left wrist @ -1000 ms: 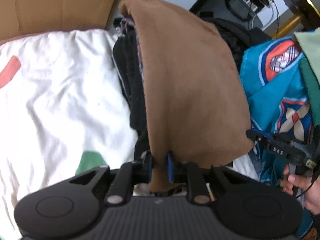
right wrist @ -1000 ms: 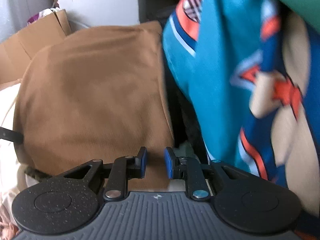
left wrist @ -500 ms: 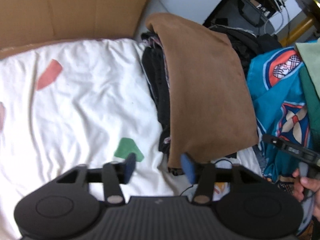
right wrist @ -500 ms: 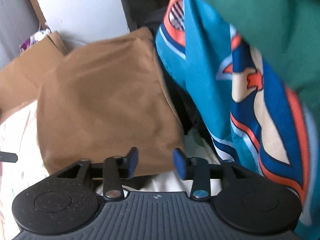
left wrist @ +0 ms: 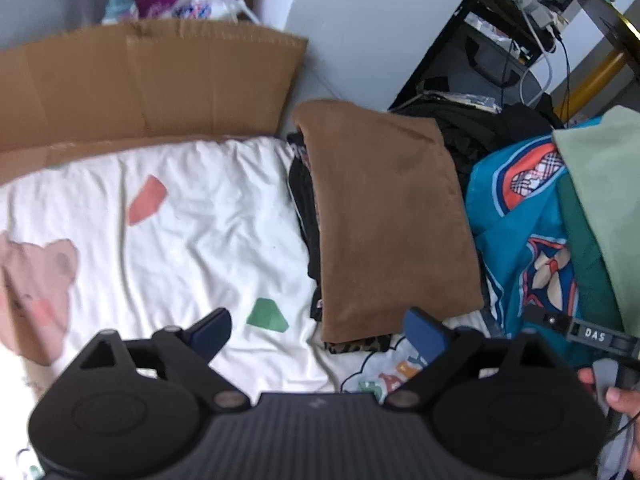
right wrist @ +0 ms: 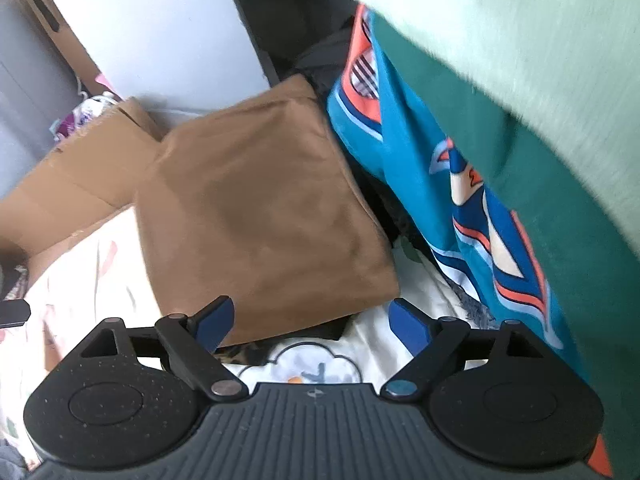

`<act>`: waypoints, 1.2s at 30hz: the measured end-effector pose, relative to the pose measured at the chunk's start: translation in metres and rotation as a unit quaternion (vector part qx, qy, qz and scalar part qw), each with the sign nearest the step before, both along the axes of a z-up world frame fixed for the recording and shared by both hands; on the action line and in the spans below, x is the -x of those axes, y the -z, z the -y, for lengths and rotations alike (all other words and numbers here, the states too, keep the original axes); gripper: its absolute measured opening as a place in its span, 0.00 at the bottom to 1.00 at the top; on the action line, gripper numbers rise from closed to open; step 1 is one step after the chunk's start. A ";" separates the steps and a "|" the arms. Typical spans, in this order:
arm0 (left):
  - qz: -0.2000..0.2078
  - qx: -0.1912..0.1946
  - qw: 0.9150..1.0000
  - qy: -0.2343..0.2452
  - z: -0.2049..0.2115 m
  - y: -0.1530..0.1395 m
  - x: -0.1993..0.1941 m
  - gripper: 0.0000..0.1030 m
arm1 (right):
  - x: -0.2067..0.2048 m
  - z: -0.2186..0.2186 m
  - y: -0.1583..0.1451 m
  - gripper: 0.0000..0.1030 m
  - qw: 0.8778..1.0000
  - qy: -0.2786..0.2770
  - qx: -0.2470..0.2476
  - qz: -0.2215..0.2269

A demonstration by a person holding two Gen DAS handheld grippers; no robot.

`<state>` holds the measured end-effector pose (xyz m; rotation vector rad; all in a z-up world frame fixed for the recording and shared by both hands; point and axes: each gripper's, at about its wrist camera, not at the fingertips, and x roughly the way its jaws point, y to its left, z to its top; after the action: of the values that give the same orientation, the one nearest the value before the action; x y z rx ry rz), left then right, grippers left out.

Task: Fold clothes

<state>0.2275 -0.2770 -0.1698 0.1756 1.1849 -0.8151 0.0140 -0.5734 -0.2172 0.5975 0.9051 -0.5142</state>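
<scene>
Brown folded garment (left wrist: 388, 216) — long axis front-to-back atop stack

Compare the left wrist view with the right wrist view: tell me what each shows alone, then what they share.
Only the left wrist view: the green patch on the white sheet, a yellow post, and the hand gripping the other tool.

Only the right wrist view: the cloud print on the sheet just ahead of the right tongs.

Both: the folded brown garment lying on a dark stack, the teal patterned cloth, the cardboard, and tongs opening with nothing between them, as with the left tongs.
</scene>
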 end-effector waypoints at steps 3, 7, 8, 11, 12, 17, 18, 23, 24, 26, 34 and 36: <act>0.011 -0.004 1.000 -0.007 -0.008 -0.030 0.007 0.95 | 0.001 -0.007 -0.023 0.89 1.000 -0.004 -0.007 0.005; 0.032 -0.030 0.999 -0.019 -0.021 -0.067 0.014 0.98 | 0.000 -0.017 -0.052 0.92 1.000 -0.019 -0.013 0.004; 0.036 -0.035 0.999 -0.022 -0.025 -0.076 0.016 0.98 | 0.000 -0.020 -0.060 0.93 1.000 -0.024 -0.013 0.004; 0.042 -0.048 0.997 -0.043 -0.037 -0.099 0.020 0.99 | 0.003 -0.029 -0.082 0.94 0.999 -0.037 -0.014 0.007; 0.045 -0.052 0.996 -0.050 -0.041 -0.106 0.022 0.99 | 0.005 -0.031 -0.089 0.94 0.999 -0.039 -0.015 0.010; 0.059 -0.054 0.995 -0.067 -0.061 -0.141 0.029 0.99 | 0.012 -0.038 -0.122 0.97 0.999 -0.039 -0.017 0.019; 0.060 -0.053 0.994 -0.070 -0.065 -0.148 0.031 0.99 | 0.014 -0.039 -0.129 0.97 0.999 -0.038 -0.016 0.018; 0.069 -0.056 0.993 -0.084 -0.084 -0.182 0.041 0.99 | 0.024 -0.043 -0.161 0.99 0.999 -0.036 -0.016 0.016; 0.074 -0.056 0.992 -0.087 -0.088 -0.189 0.044 0.99 | 0.025 -0.044 -0.167 0.99 0.999 -0.038 -0.018 0.015; 0.086 -0.054 0.990 -0.098 -0.098 -0.202 0.050 0.99 | 0.028 -0.049 -0.179 0.99 0.999 -0.040 -0.015 0.016; 0.108 -0.043 0.984 -0.133 -0.150 -0.245 0.078 0.99 | 0.038 -0.070 -0.225 0.99 0.999 -0.052 -0.005 0.013; 0.108 -0.044 0.983 -0.143 -0.165 -0.253 0.085 0.99 | 0.042 -0.076 -0.236 0.99 0.998 -0.053 -0.009 0.019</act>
<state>0.1429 -0.1123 0.0828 0.1569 1.0117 -0.4781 -0.0277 -0.4978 0.0187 0.5701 0.9010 -0.3995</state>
